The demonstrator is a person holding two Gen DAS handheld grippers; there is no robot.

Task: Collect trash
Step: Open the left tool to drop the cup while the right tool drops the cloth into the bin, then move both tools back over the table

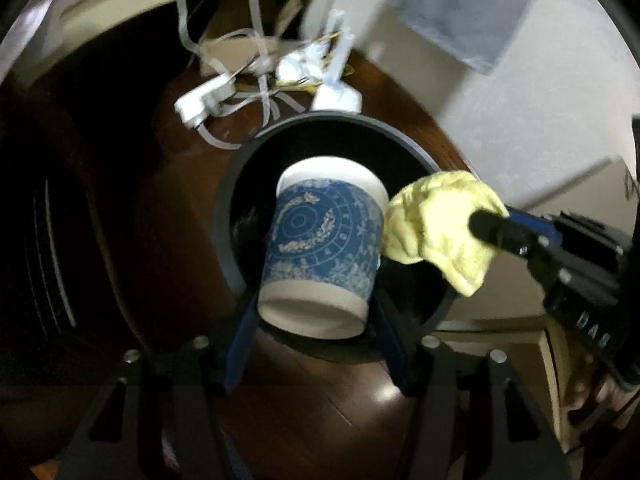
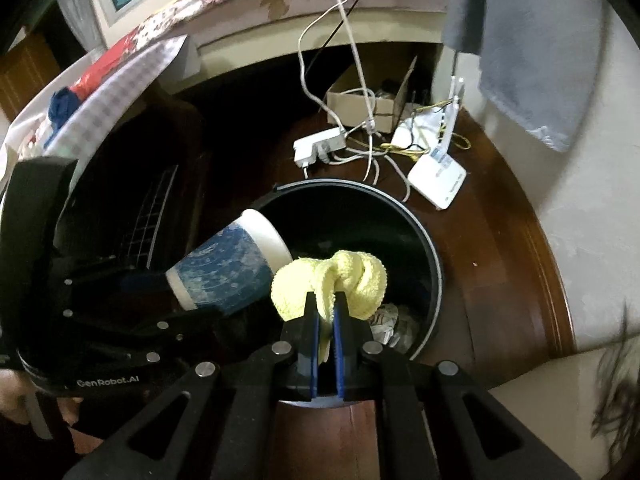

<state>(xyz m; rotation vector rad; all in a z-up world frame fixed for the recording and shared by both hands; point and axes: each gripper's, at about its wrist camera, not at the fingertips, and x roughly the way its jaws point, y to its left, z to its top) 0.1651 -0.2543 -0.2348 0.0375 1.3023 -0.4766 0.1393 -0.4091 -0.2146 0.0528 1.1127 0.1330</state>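
Black bin (image 2: 434,264) is the landmark: over it the left gripper (image 1: 316,300) seemingly clasps a blue cup (image 1: 324,244), the right gripper (image 2: 326,300) pinches a yellow cloth (image 2: 332,280). Behind it lie cables (image 2: 360,132), a router (image 2: 438,178).

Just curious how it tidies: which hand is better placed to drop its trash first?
Probably left: the left gripper holds its paper cup centred over the bin's opening, while the right gripper's yellow cloth overlaps the rim.

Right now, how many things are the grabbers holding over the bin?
2. The blue paper cup sits in the left gripper, above the black bin. The yellow cloth hangs from the right gripper beside it. More trash may be hidden inside.
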